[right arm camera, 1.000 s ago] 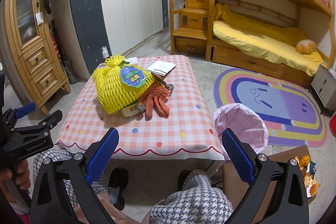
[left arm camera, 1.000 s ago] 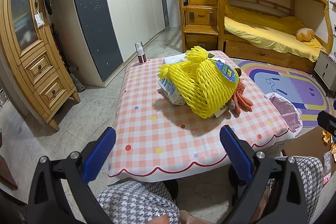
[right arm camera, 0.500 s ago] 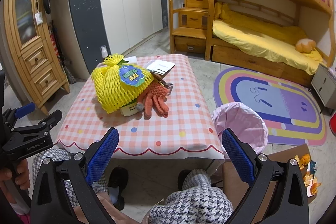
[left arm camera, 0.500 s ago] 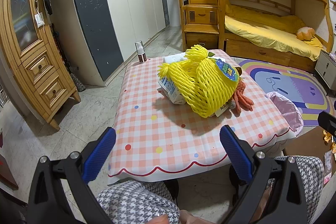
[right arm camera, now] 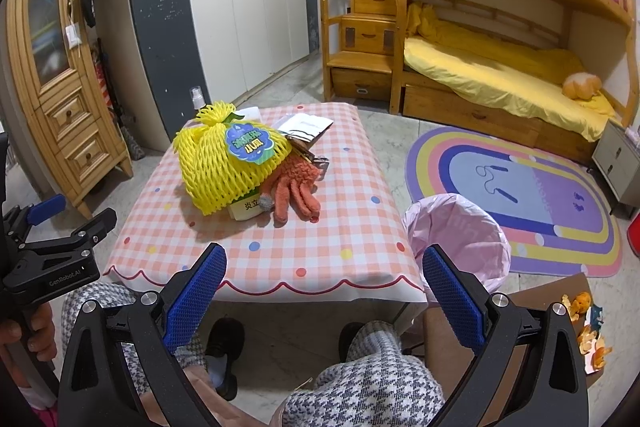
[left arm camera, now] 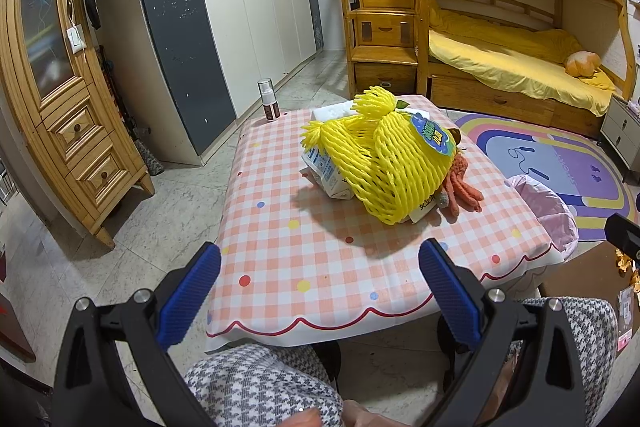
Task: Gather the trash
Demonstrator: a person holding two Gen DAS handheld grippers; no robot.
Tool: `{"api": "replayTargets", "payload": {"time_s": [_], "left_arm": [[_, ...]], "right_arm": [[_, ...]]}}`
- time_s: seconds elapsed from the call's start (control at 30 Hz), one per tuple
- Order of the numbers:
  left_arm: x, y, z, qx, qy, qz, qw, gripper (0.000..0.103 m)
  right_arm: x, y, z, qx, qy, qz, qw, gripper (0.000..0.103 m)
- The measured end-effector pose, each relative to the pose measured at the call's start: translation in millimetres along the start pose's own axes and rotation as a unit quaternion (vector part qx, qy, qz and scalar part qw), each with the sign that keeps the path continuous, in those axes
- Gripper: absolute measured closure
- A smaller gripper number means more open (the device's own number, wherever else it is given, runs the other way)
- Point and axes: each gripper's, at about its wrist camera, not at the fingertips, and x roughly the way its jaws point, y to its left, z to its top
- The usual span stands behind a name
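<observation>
A heap of trash lies on the checked table (left arm camera: 320,259) (right arm camera: 344,227): a yellow foam fruit net (left arm camera: 384,163) (right arm camera: 224,163) with a blue label, a white carton (left arm camera: 324,171) under it, an orange glove (left arm camera: 460,183) (right arm camera: 296,191) and white papers (right arm camera: 306,125). A bin lined with a pink bag (right arm camera: 460,239) (left arm camera: 544,203) stands at the table's right side. My left gripper (left arm camera: 320,291) is open and empty, held before the table's near edge. My right gripper (right arm camera: 324,287) is open and empty, over the near edge.
A small spray bottle (left arm camera: 269,99) stands at the table's far left corner. A wooden cabinet (left arm camera: 60,87) and wardrobe (left arm camera: 224,7) are to the left, a bunk bed (left arm camera: 500,47) behind, a rainbow rug (right arm camera: 520,195) to the right. Orange peel (right arm camera: 588,327) lies on cardboard.
Both grippers have shifted only slightly; the view of the table is almost the same. Nothing has been taken hold of.
</observation>
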Motion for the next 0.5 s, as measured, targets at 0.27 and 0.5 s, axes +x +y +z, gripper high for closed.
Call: {"api": "replayTargets", "payload": {"time_s": [0.27, 0.5], "left_arm": [[-0.3, 0.1, -0.7, 0.0, 0.0, 0.001, 1.0, 0.007], [-0.3, -0.2, -0.7, 0.0, 0.0, 0.001, 1.0, 0.007]], "right_arm": [[0.1, 0.1, 0.0, 0.0, 0.0, 0.0, 1.0, 0.005], [0.1, 0.3, 0.1, 0.0, 0.0, 0.0, 1.0, 0.005]]}}
